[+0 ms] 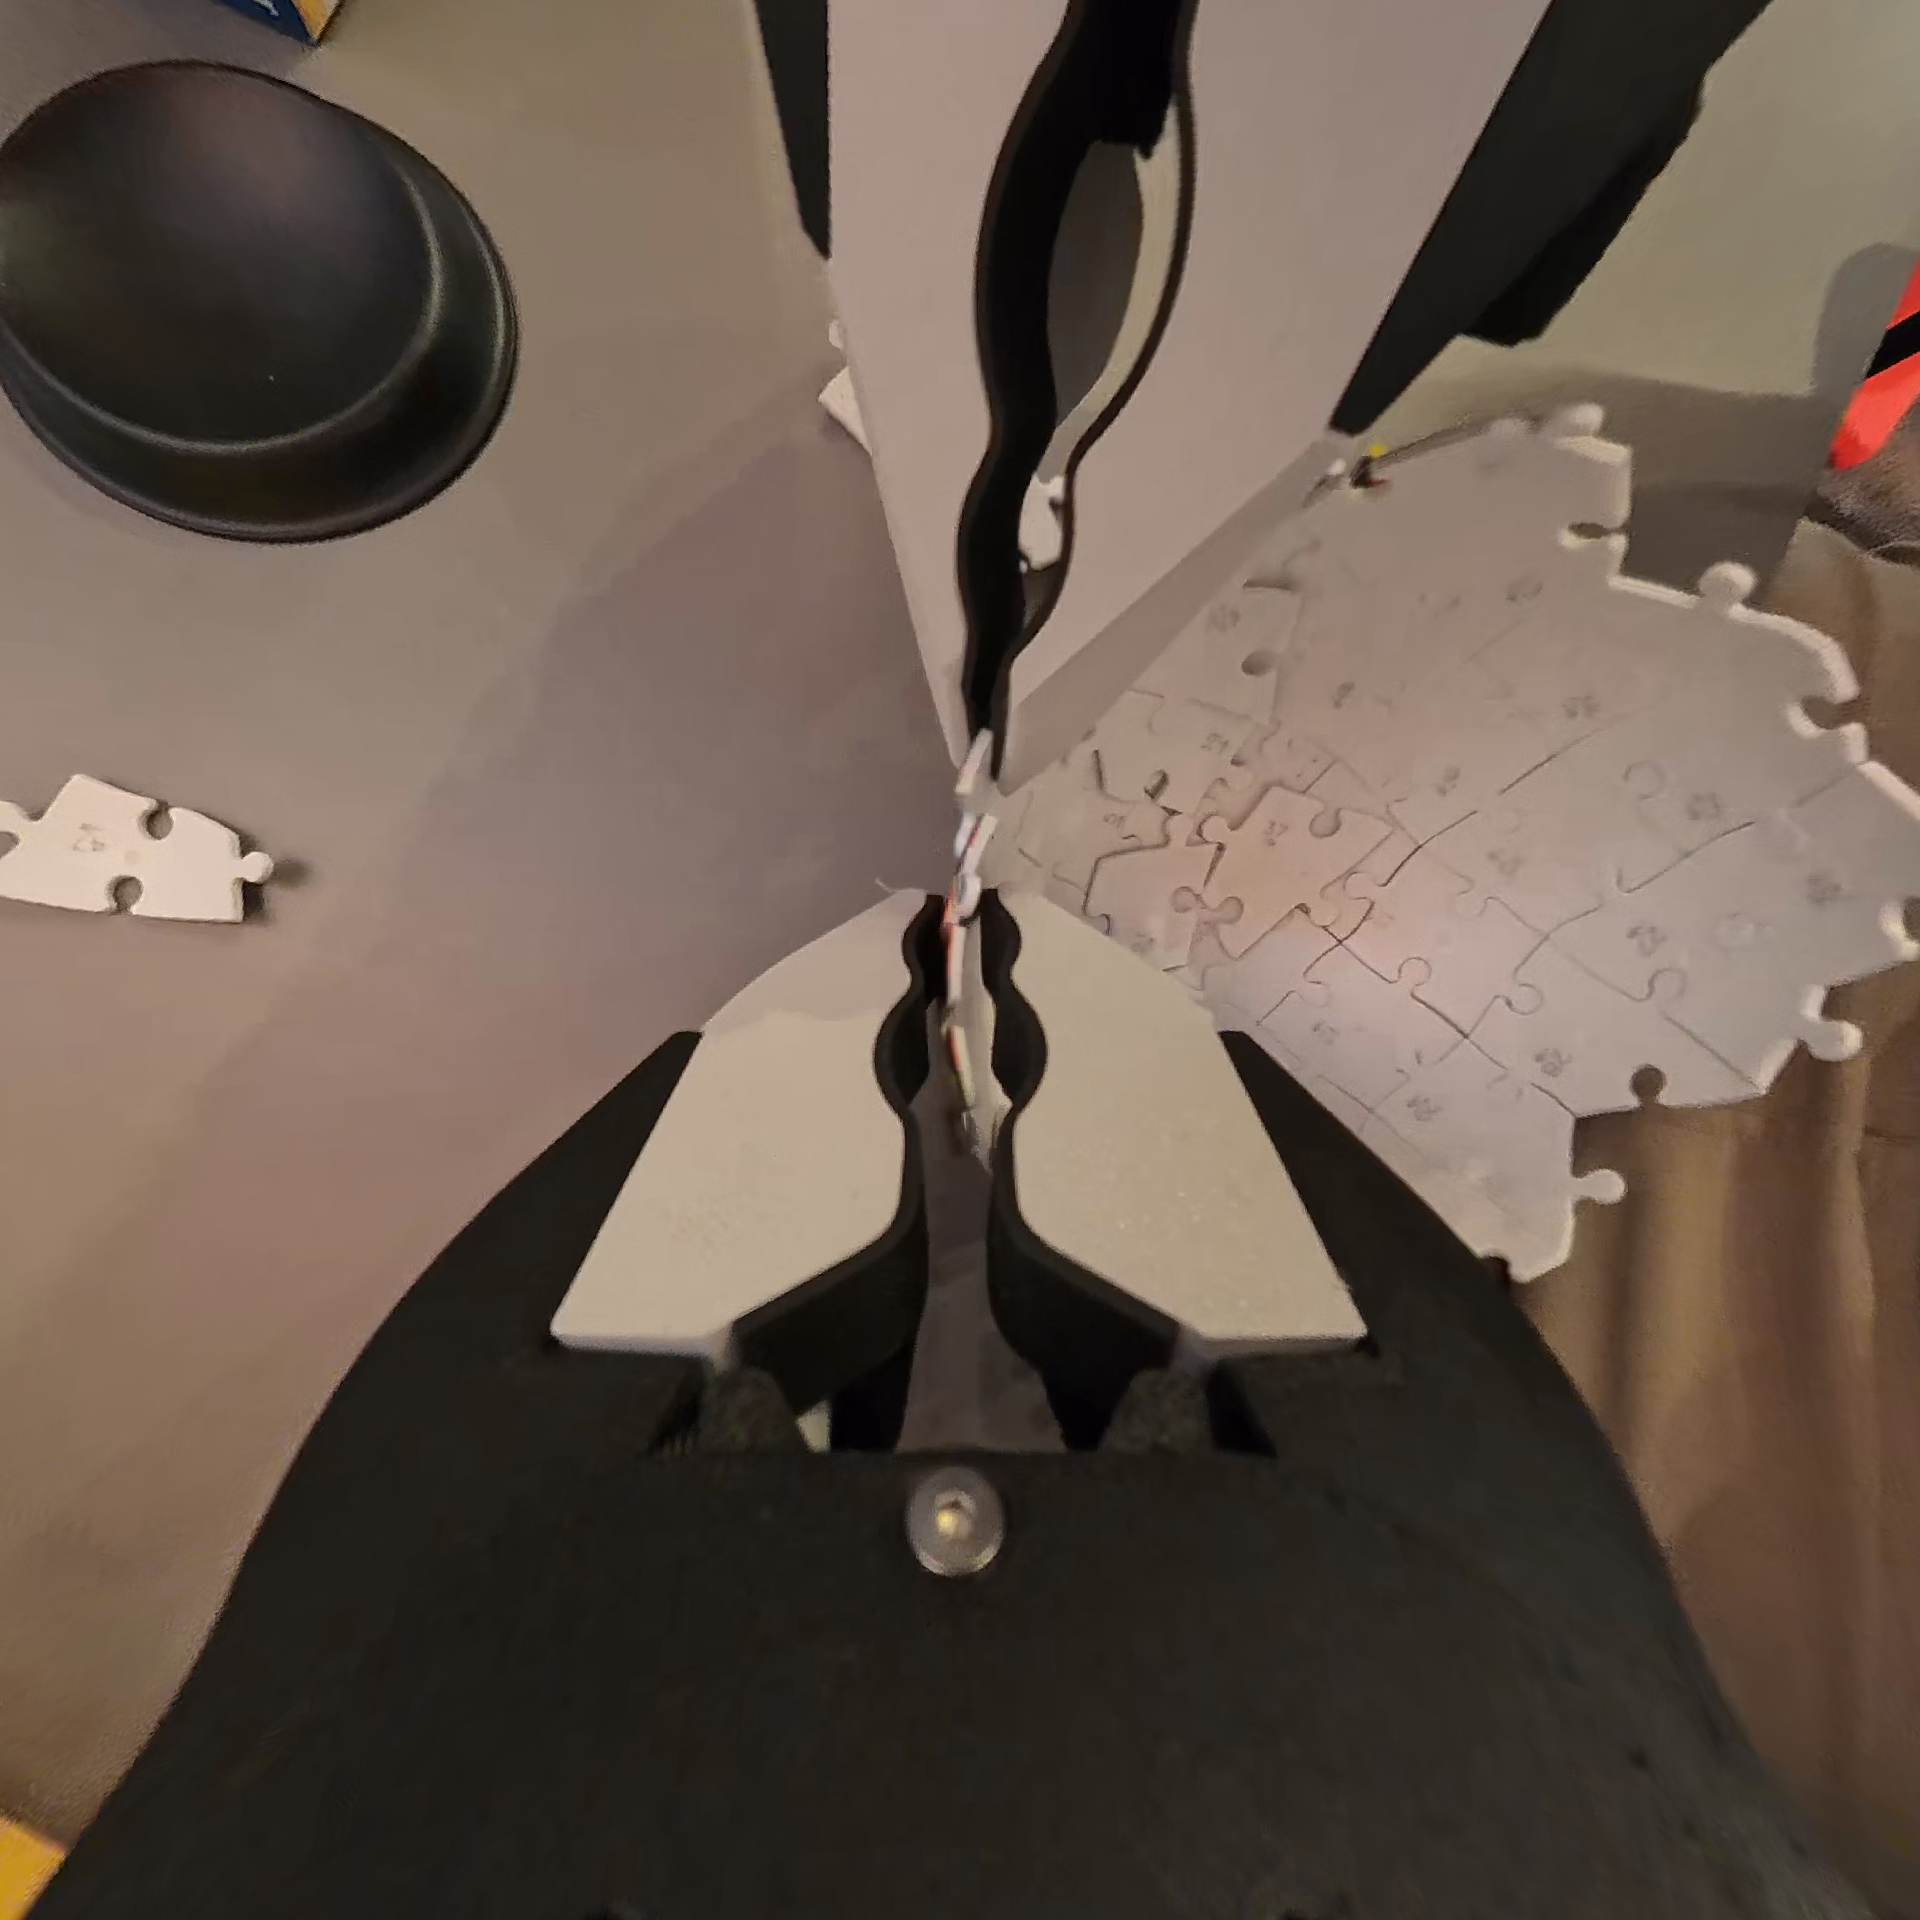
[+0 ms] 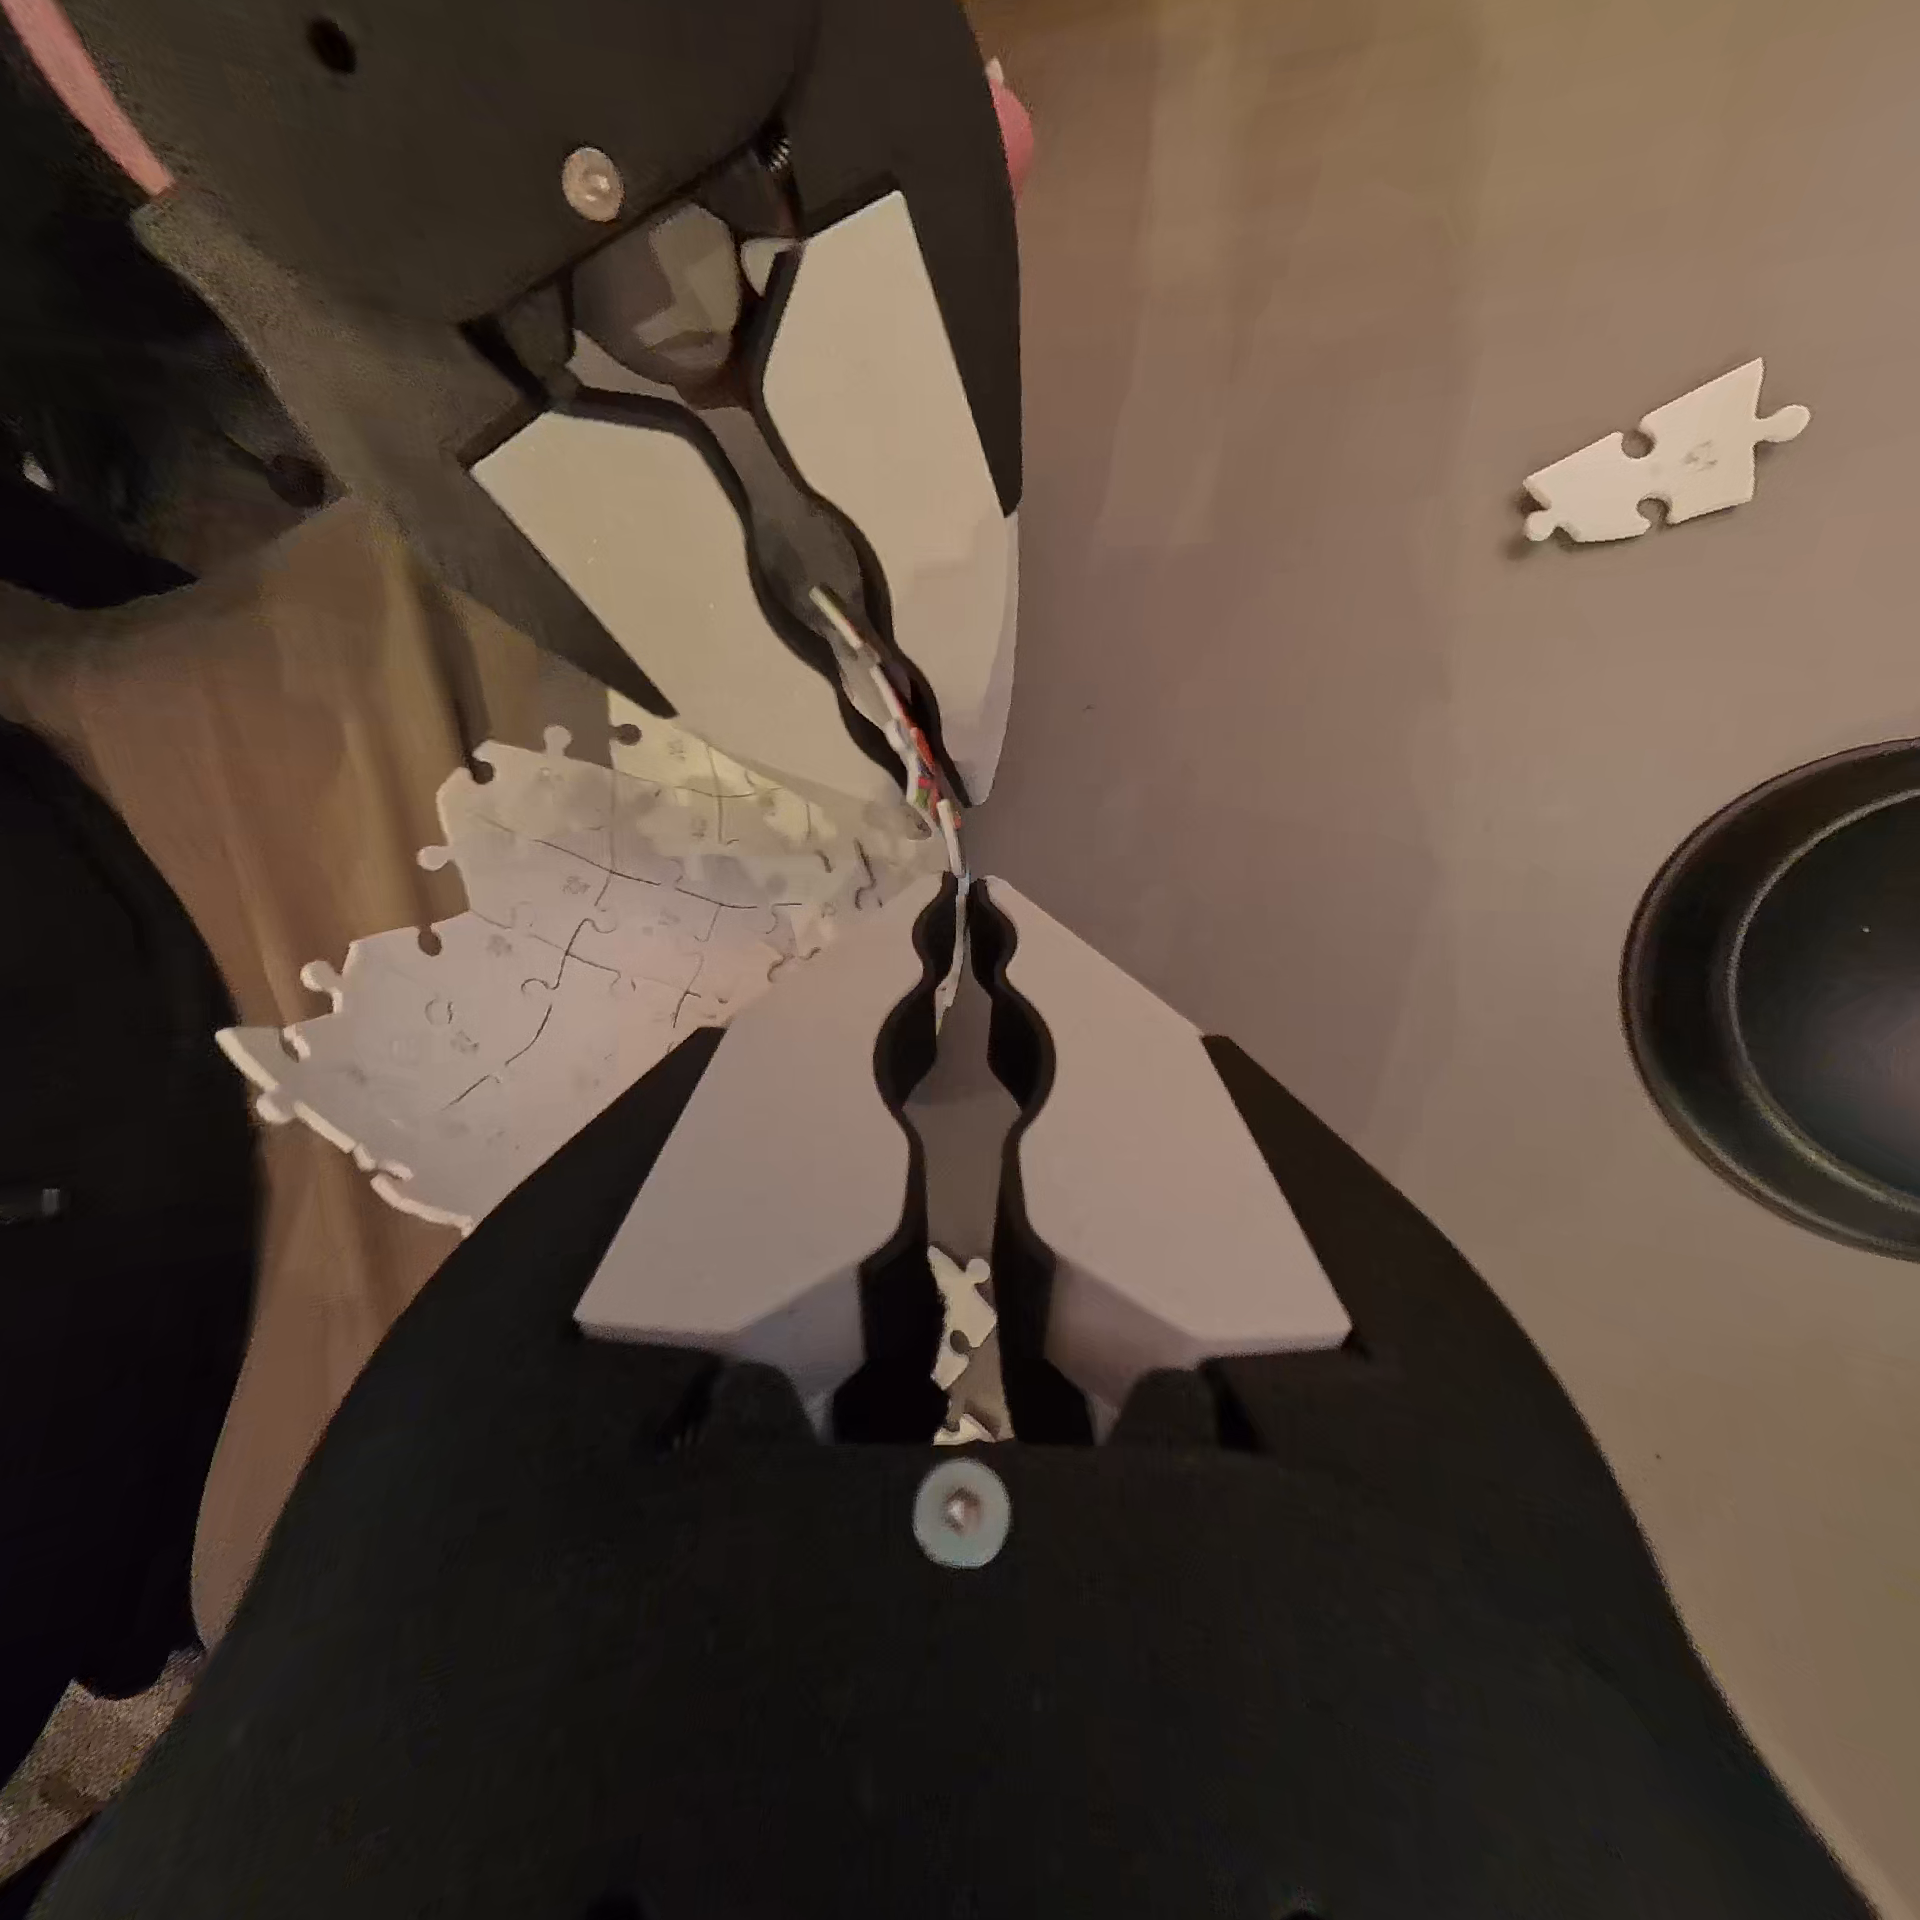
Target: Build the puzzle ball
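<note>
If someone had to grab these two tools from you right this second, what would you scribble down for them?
Left gripper: shut on the edge of the curved puzzle shell.
Right gripper: shut on the same edge, tip to tip with the left one; whether it pinches the shell itself or a piece being joined there is hard to tell.
The shell is held in the air over the table edge, white numbered backs facing the cameras.
Done: many pieces are interlocked into one curved section.
Left: the ball is still open. A joined white pair of pieces lies loose on the grey table, near the black bowl.
</note>
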The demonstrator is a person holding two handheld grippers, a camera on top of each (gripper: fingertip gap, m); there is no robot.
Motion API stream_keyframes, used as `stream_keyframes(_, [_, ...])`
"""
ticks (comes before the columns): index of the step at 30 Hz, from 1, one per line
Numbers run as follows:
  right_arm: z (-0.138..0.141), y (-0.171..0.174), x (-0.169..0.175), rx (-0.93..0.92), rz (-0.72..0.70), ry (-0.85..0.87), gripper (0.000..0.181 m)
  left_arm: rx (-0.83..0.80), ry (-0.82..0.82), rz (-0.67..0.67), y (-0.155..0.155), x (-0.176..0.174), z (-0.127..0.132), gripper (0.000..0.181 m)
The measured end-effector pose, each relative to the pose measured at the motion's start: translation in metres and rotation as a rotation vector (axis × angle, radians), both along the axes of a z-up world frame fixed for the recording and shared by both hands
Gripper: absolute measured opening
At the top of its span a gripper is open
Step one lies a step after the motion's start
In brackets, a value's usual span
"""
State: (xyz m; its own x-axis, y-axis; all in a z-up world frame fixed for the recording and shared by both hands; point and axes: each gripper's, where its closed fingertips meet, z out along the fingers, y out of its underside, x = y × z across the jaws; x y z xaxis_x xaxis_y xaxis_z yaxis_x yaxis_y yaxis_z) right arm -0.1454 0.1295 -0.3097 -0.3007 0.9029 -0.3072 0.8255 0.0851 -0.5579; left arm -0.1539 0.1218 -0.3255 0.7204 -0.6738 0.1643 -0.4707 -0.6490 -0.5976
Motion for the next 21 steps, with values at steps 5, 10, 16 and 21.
stream_keyframes(5, [-0.0006,-0.0004,0.0004,0.041,0.034,0.021,0.0,-0.017,-0.037,0.001,-0.0006,0.0005,-0.001,0.006])
stream_keyframes(10, [0.0002,-0.0014,0.001,0.104,0.076,0.045,0.0,-0.042,-0.111,0.009,-0.0014,0.0017,0.0,0.004])
stream_keyframes(16, [-0.0015,-0.002,0.0005,0.214,0.12,0.05,0.0,-0.095,-0.175,0.039,-0.001,0.0017,-0.0021,0.005])
stream_keyframes(21, [-0.003,-0.0023,0.0002,0.22,0.119,0.042,0.0,-0.123,-0.172,0.051,-0.0019,0.0018,-0.0038,0.005])
